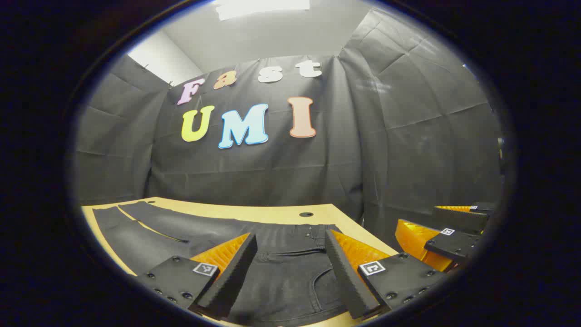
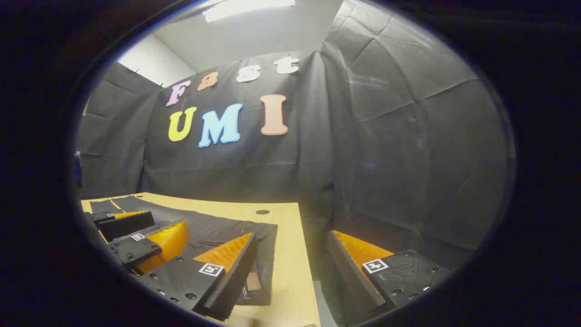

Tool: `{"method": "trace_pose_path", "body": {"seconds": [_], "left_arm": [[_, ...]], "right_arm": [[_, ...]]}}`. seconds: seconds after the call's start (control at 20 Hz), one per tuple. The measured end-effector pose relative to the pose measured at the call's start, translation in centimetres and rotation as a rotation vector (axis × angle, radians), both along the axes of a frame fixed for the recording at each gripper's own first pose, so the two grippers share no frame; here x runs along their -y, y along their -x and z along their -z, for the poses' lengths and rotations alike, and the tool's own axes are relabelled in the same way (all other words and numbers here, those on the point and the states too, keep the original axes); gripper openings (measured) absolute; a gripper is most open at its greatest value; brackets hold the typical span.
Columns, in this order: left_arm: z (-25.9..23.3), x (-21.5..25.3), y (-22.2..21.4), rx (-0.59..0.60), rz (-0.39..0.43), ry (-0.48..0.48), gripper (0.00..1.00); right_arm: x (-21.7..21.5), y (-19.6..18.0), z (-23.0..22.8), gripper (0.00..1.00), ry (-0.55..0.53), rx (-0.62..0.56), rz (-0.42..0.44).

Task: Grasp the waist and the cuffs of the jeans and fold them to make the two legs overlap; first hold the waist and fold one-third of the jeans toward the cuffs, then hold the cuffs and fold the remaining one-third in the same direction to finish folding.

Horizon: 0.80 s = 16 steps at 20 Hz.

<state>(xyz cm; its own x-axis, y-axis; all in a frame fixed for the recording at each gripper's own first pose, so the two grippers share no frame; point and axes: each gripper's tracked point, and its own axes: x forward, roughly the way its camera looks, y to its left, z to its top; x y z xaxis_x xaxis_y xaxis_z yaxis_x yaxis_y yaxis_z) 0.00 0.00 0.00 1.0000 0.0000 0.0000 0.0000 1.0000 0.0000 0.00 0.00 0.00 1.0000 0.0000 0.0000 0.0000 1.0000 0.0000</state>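
Dark grey jeans [image 1: 290, 277] lie flat on the wooden table [image 1: 272, 211], legs running to the far left and the waist toward the right. My left gripper [image 1: 290, 236] hovers open over the hip and pocket area, nothing between its fingers. In the right gripper view the jeans [image 2: 218, 227] end at the waist edge near the table's right side. My right gripper [image 2: 291, 236] is open there, one finger over the waist, the other past the table edge. Each gripper shows in the other's view: the right gripper [image 1: 420, 219] and the left gripper [image 2: 168, 222].
The table [image 2: 286, 254] has a small round hole [image 1: 306, 214] behind the waist, and its right edge drops off close to the jeans. Black cloth walls close the booth behind and to the right. Bare wood lies between the jeans and the far edge.
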Motion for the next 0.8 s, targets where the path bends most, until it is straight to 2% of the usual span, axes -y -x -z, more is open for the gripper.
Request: {"method": "trace_pose_path", "body": {"seconds": [0.05, 0.1, 0.15, 0.2, 0.25, 0.35, 0.4, 0.45, 0.55, 0.7, 0.8], "left_arm": [[0.6, 0.1, -0.1, -0.027, 0.003, -0.005, 0.94], [1.1, 0.1, -0.1, -0.061, 0.002, -0.014, 0.97], [0.7, 0.0, 0.1, -0.056, -0.003, -0.027, 0.94], [0.0, -0.3, -0.2, -0.032, -0.011, -0.040, 0.98], [-0.9, -0.5, 0.0, -0.008, -0.023, -0.052, 0.94], [-2.1, -0.8, 0.5, 0.049, -0.025, -0.030, 1.00], [-2.7, -0.4, 0.7, 0.065, -0.014, 0.000, 0.98], [-3.8, -0.6, 1.5, 0.074, 0.002, 0.030, 0.95], [-6.8, -1.7, 2.5, 0.097, 0.015, 0.058, 0.97], [-13.0, -8.2, 7.1, 0.141, 0.056, 0.063, 0.97], [-14.6, -14.1, 9.6, 0.125, 0.082, 0.067, 0.97]], "right_arm": [[-0.1, -0.1, 0.1, 0.94, 0.002, -0.005, 0.004], [-0.1, -0.6, 0.3, 0.94, 0.002, -0.015, 0.007], [-0.1, -1.4, 0.4, 0.95, 0.000, -0.025, 0.011], [-0.2, -2.4, 0.2, 0.95, 0.000, -0.025, 0.017], [-0.1, -4.4, -0.7, 0.95, 0.002, -0.007, 0.034], [1.9, -5.7, -4.6, 0.92, 0.025, 0.103, 0.101], [3.0, -5.4, -6.6, 0.94, 0.086, 0.148, 0.138], [4.0, -4.6, -8.2, 0.93, 0.145, 0.176, 0.167], [5.1, -2.0, -10.0, 0.93, 0.222, 0.159, 0.215], [4.2, 3.5, -11.5, 0.93, 0.263, 0.107, 0.270], [1.8, 6.6, -11.9, 0.93, 0.268, 0.065, 0.303]]}}
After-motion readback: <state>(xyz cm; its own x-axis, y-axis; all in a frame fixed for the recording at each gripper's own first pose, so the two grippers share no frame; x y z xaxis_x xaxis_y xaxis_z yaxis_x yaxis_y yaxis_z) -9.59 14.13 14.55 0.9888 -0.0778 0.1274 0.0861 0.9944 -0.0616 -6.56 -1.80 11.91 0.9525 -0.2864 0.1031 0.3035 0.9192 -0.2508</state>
